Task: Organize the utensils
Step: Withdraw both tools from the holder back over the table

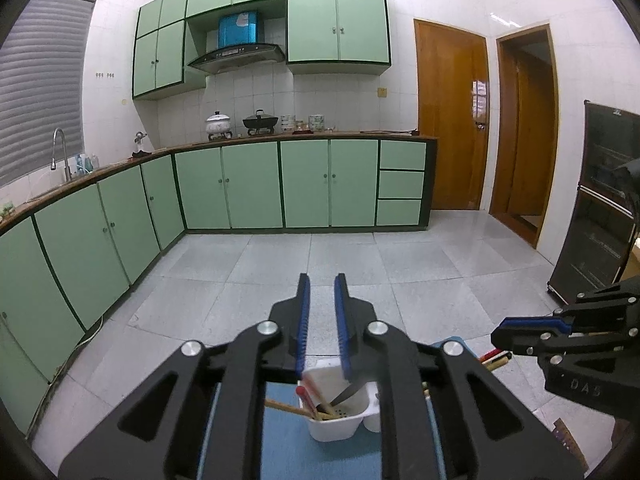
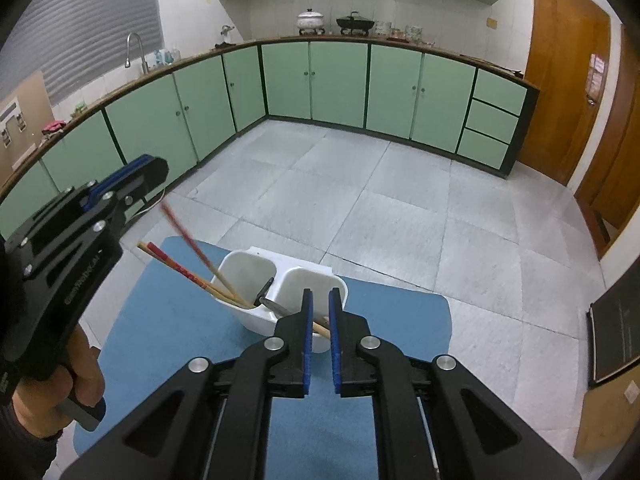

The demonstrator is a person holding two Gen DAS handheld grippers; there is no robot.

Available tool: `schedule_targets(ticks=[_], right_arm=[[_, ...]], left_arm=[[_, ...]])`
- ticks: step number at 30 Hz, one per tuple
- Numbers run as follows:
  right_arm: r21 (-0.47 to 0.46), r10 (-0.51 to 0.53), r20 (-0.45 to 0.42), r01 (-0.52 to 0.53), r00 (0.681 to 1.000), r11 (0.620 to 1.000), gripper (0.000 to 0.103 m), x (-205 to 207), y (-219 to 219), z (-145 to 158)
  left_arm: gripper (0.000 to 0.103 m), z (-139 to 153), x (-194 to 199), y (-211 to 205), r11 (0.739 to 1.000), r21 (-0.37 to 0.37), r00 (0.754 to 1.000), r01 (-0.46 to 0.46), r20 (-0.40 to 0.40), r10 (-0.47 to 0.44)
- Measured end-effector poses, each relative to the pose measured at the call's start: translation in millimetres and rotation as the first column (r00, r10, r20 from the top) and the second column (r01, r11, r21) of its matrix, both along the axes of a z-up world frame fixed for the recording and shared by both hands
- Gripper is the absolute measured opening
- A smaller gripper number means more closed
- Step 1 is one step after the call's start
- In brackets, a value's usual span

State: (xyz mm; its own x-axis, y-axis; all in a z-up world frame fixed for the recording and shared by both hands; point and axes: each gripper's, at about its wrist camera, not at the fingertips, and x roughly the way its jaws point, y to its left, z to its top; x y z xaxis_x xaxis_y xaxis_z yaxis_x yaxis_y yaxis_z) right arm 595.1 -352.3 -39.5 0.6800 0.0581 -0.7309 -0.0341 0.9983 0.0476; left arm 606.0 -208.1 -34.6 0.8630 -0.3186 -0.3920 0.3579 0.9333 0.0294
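A white two-compartment holder (image 2: 256, 320) (image 1: 340, 428) stands on a blue mat (image 2: 168, 320) (image 1: 288, 440). Its left compartment holds red-ended wooden chopsticks (image 2: 180, 270) (image 1: 284, 406) and a dark-handled knife (image 2: 276, 307) (image 1: 348, 394). My left gripper (image 1: 322, 280) (image 2: 154, 178) hovers above that compartment, open, with nothing between its pads. One blurred red chopstick (image 2: 188, 240) slants from just under its tips down into the holder. My right gripper (image 2: 322, 294) (image 1: 498, 336) is over the right compartment. Its pads stand close together on a wooden chopstick (image 2: 321, 327), whose ends (image 1: 496, 358) stick out below.
A person's hand (image 2: 80, 376) holds the left gripper's handle. Grey tiled floor (image 2: 360, 200) lies beyond the mat. Green base cabinets (image 1: 248, 184) line the far and left walls. A black glass-fronted cabinet (image 1: 600, 200) stands at the right, near wooden doors (image 1: 452, 120).
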Motion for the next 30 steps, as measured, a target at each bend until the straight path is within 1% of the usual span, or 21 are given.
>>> schedule_targets(ticks=[3,5,6,9,11,13,15,17,18,20,21,23,26,28,30], right_arm=[[0.0,0.008,0.013,-0.008,1.0,1.0,0.009,-13,2,5],[0.004,0.015,0.03,-0.015,0.999,1.0,0.01,-28,4,9],[0.004,0.018,0.038,-0.018,0.999,1.0,0.012,-34,6,11],[-0.007,0.033,0.078,-0.033,0.996,0.999,0.013,-67,10,15],[-0.012,0.046,0.109,-0.045,0.993,0.999,0.013,-98,15,12],[-0.015,0.053,0.135,-0.052,0.989,0.999,0.017,-126,18,4],[-0.026,0.056,0.155,-0.052,0.986,0.998,0.02,-156,21,-11],[-0.042,0.053,0.173,-0.046,0.983,0.998,0.021,-186,27,-31],[-0.041,0.046,0.177,-0.04,0.983,0.998,0.022,-204,29,-46],[-0.004,0.024,0.163,-0.023,0.986,1.0,0.025,-238,36,-79],[-0.001,0.023,0.155,-0.023,0.988,1.0,0.027,-249,39,-92],[-0.003,0.013,0.148,-0.012,0.989,1.0,0.028,-276,49,-123],[0.043,-0.015,0.105,0.011,0.994,0.999,0.028,-319,72,-181],[0.042,-0.011,0.094,0.007,0.996,0.999,0.028,-336,86,-206],[0.037,0.002,0.094,-0.006,0.996,0.999,0.028,-348,104,-222]], left_arm=[[0.014,9,-11,6,1.0,0.007,1.0,0.004,0.01,-0.004],[0.022,15,-20,11,1.0,-0.001,1.0,0.005,0.02,-0.005],[0.028,18,-25,13,1.0,-0.003,1.0,0.003,0.025,-0.003],[0.033,24,-51,26,1.0,-0.006,0.999,0.01,0.037,-0.009],[0.039,22,-69,34,1.0,0.002,0.999,0.008,0.033,-0.008],[0.056,16,-89,44,1.0,-0.005,1.0,0.008,0.028,-0.008],[0.06,1,-114,59,1.0,-0.004,1.0,0.005,0.011,-0.005],[0.06,-15,-133,69,1.0,0.002,1.0,0.006,-0.011,-0.006],[0.061,-24,-144,75,1.0,0.005,1.0,0.0,-0.019,0.0],[0.063,-49,-172,92,1.0,-0.001,0.998,-0.02,-0.053,0.02],[0.063,-62,-185,101,0.999,-0.013,0.996,-0.033,-0.078,0.032],[0.063,-81,-206,113,0.999,-0.017,0.993,-0.043,-0.109,0.041],[0.064,-108,-246,132,0.997,-0.018,0.989,-0.073,-0.128,0.07],[0.065,-120,-263,142,0.995,-0.027,0.986,-0.091,-0.144,0.086],[0.067,-129,-277,149,0.993,-0.028,0.982,-0.115,-0.152,0.109]])
